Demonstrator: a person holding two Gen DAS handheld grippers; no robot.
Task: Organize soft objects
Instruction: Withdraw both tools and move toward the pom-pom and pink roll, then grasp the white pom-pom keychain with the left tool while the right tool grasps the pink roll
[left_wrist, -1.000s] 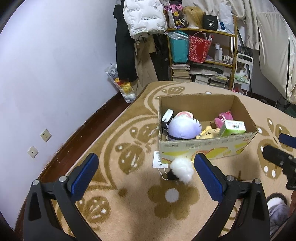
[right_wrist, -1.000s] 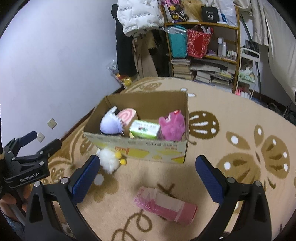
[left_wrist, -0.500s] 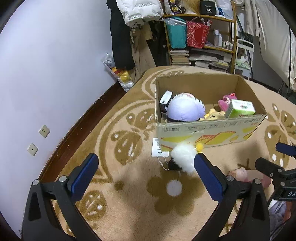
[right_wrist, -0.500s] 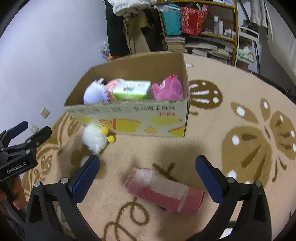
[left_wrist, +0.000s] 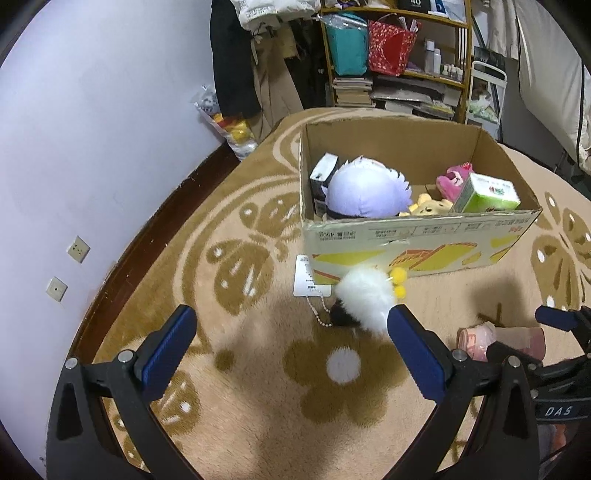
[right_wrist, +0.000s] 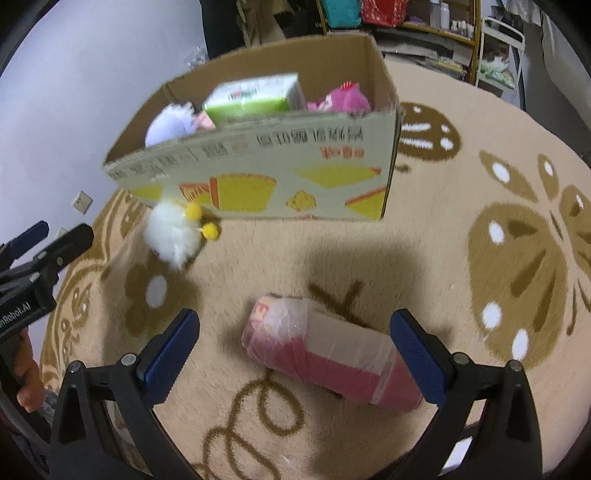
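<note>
- The pink roll (right_wrist: 328, 360), wrapped in clear film, lies on its side on the carpet (right_wrist: 424, 258), in front of the cardboard box (right_wrist: 266, 173) and apart from it. A second ago it sat farther ahead in the right wrist view; now it lies between the wide-apart blue pads of the right tongs (right_wrist: 295, 360), its right end just beside the right pad, with no pad seen to touch it.
- The white fluffy toy (left_wrist: 365, 297) with two yellow pom-poms lies on the carpet touching the box's front wall near its left corner, a white tag (left_wrist: 308, 275) and a bead chain beside it. In the left wrist view it has come closer than a second ago and now sits just ahead of the right pad of the left tongs (left_wrist: 291, 354), whose pads are spread wide with nothing between them.
- The box looms larger in both views than before. It stands open on the carpet and holds a lilac plush (left_wrist: 365, 194) at the left, a dark carton (left_wrist: 323, 177) against the left wall, a yellow plush (left_wrist: 430, 208) in the middle, a pink plush (left_wrist: 456, 179) and a green-and-white carton (left_wrist: 485, 192) at the right.
- Behind the box stand a wooden shelf (left_wrist: 395, 62) of bags and books and hanging coats (left_wrist: 236, 55).
</note>
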